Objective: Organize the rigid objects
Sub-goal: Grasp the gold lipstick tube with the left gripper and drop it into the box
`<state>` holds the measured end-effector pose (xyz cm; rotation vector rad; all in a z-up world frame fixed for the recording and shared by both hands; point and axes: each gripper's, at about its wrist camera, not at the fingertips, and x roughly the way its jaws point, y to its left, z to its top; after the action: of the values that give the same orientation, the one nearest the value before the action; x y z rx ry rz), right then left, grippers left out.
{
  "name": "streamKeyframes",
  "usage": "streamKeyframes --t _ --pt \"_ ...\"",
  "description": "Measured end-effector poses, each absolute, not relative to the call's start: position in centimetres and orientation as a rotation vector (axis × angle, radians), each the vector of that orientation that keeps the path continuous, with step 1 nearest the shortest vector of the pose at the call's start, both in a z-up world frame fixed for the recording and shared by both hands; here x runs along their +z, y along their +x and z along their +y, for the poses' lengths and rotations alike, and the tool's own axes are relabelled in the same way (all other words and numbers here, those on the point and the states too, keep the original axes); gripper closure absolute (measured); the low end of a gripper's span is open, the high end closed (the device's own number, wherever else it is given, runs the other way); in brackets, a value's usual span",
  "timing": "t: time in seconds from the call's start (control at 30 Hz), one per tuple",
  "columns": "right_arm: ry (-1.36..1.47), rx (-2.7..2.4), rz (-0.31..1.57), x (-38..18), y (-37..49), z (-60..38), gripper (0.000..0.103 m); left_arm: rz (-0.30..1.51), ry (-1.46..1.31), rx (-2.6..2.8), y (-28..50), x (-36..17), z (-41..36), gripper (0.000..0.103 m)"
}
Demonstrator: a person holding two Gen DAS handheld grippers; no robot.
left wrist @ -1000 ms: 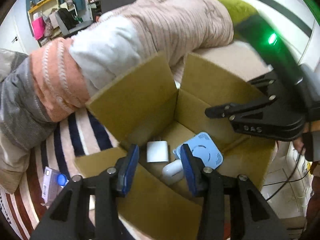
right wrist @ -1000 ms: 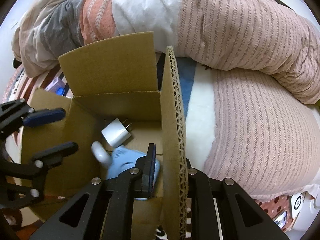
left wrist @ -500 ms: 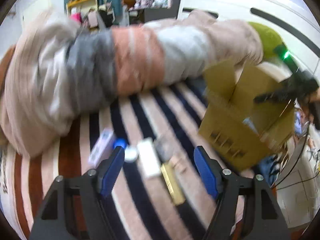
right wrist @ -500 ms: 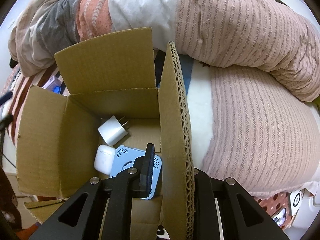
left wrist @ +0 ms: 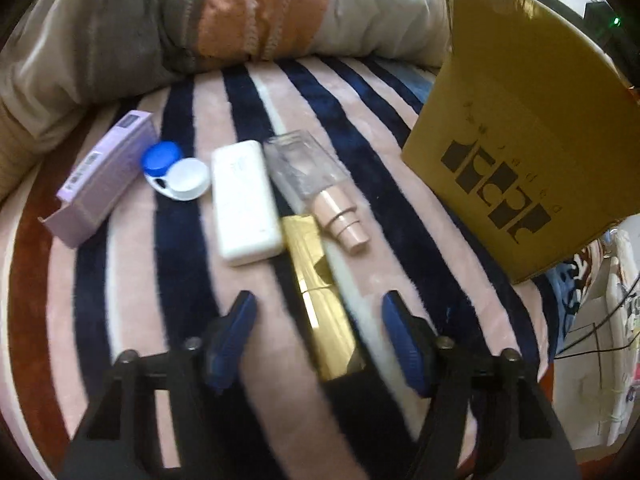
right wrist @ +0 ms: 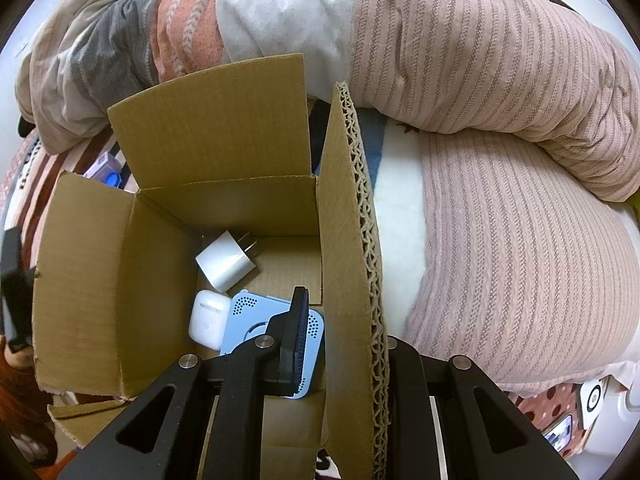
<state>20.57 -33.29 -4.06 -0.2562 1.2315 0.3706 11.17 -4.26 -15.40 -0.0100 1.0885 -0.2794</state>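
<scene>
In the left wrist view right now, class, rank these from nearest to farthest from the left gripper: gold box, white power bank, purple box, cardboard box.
1. gold box, lying between the open fingers of the left gripper.
2. white power bank, ahead, slightly left.
3. purple box far left and cardboard box far right: too close to call.

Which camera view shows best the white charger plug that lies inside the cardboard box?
The right wrist view: it looks down into the open cardboard box, where the white charger plug lies in full sight, prongs included. The left wrist view shows only the box's outer wall, so the plug is hidden there.
</scene>
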Motion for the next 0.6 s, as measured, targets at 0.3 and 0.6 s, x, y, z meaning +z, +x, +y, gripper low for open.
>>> streamKeyframes --t 0.3,0.6 --pt "-0.257 0.373 1.231 -4.1 20.6 -33.4 0.089 1.049 0.014 -0.227 11.2 -15.0 -4.6 0.088" --pt "-0.259 0.374 1.231 -4.0 20.6 -33.4 0.089 0.948 0.072 -0.226 9.0 -9.8 -3.5 0.088"
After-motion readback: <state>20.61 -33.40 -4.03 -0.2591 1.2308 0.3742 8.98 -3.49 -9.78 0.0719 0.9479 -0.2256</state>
